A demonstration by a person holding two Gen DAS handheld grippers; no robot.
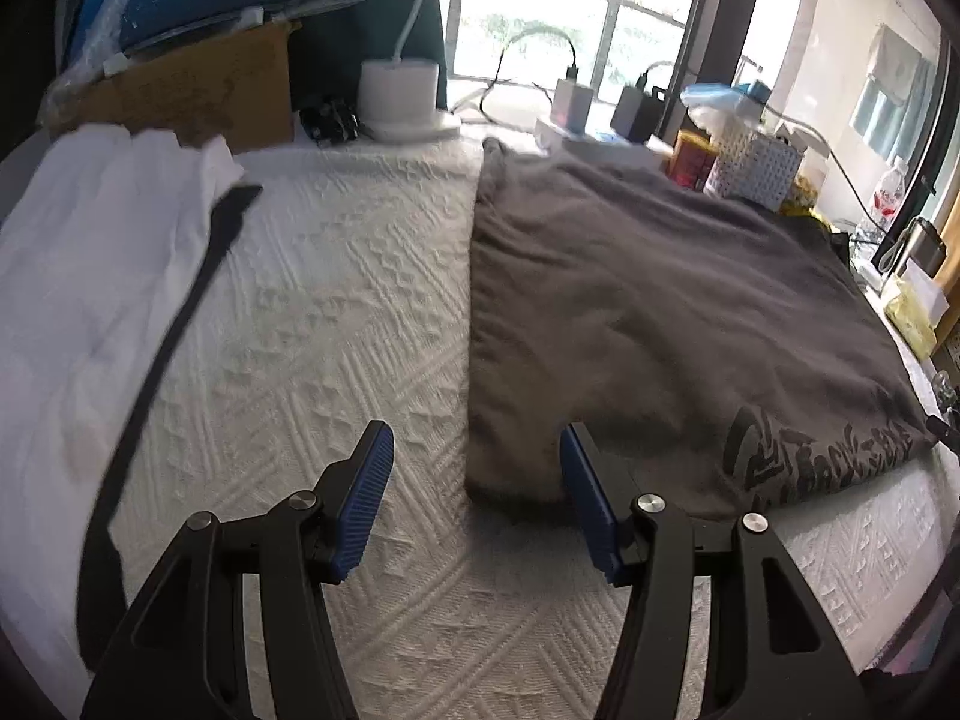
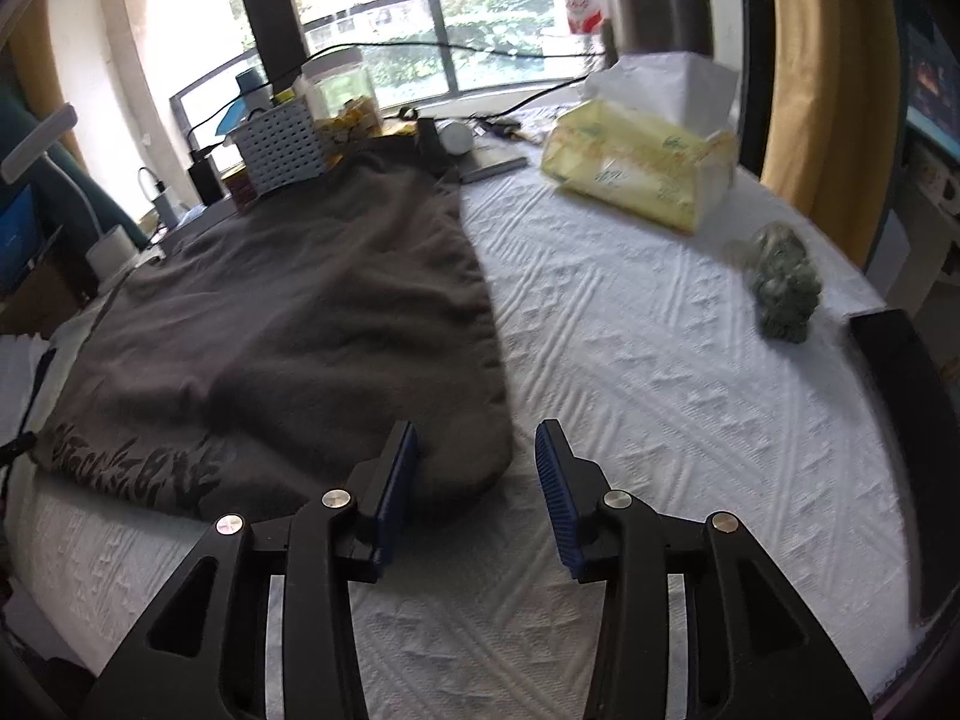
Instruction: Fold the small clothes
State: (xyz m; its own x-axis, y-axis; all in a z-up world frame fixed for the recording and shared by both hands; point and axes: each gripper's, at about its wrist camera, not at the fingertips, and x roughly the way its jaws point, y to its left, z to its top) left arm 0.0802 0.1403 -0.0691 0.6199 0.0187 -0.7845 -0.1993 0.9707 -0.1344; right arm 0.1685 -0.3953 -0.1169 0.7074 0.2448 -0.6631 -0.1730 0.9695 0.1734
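Note:
A dark grey garment point(image 1: 660, 300) with a black print along its near hem lies flat on the white textured tablecloth point(image 1: 336, 300). My left gripper point(image 1: 474, 429) is open, low over the garment's near left corner, and that corner lies loose between the blue pads. In the right wrist view the same garment point(image 2: 288, 300) fills the left half. My right gripper point(image 2: 477, 426) is open around its near right corner, with neither pad pressing on the fabric.
Folded white clothes point(image 1: 90, 270) with a black strap point(image 1: 180, 312) lie at the left. A cardboard box point(image 1: 198, 96), a white lamp base point(image 1: 399, 96) and a perforated basket point(image 2: 282, 150) line the far edge. A yellow tissue pack point(image 2: 642, 174) and a green lump point(image 2: 783, 288) sit to the right.

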